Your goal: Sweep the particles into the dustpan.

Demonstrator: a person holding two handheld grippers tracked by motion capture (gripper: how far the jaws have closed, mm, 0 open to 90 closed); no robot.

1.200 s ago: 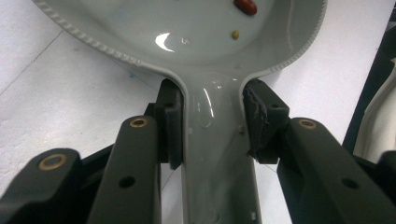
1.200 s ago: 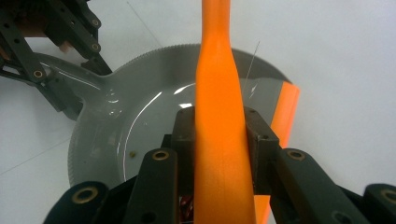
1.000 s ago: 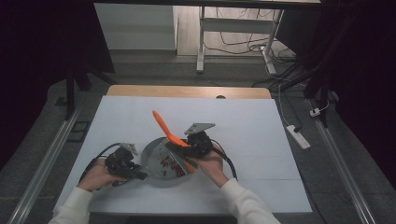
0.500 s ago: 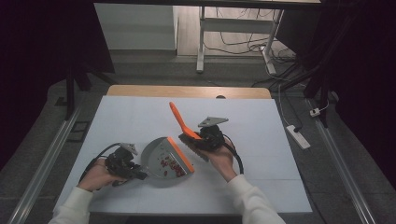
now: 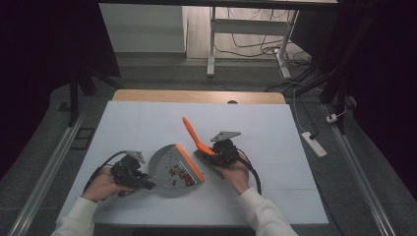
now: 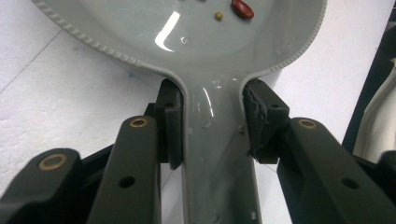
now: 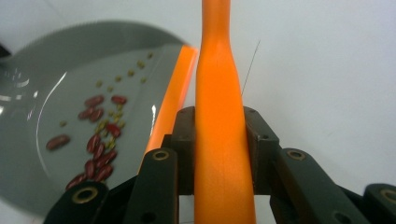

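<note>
We work at a table (image 5: 147, 123) covered in white, with a strip of bare wood along its far edge; beyond it the room is dim, with a grey floor, the legs of a white frame, loose cables and a power strip (image 5: 313, 143) to the right of the table.

Our left gripper (image 5: 147, 183) has its fingers (image 6: 169, 122) pinched on the narrow handle of the one grey dustpan (image 5: 169, 169), one pad on each side of the neck, seen clearly in the left gripper view; the pan lies flat on the white cover near our edge of the table, between our two hands, its orange lip (image 5: 191, 162) turned toward the right gripper.

Our right gripper (image 5: 209, 151) clamps the one orange brush handle (image 5: 194, 133), its fingers (image 7: 260, 149) pressed against both sides of the handle; the handle rises and slants away toward the far side of the table, just beside the pan's orange lip; we cannot tell whether they touch.

Inside the pan lie red beans (image 7: 95, 154), a dozen or so, bunched toward the lip, with a scatter of small yellowish grains (image 7: 112, 128) among them that are too small for us to count.
</note>
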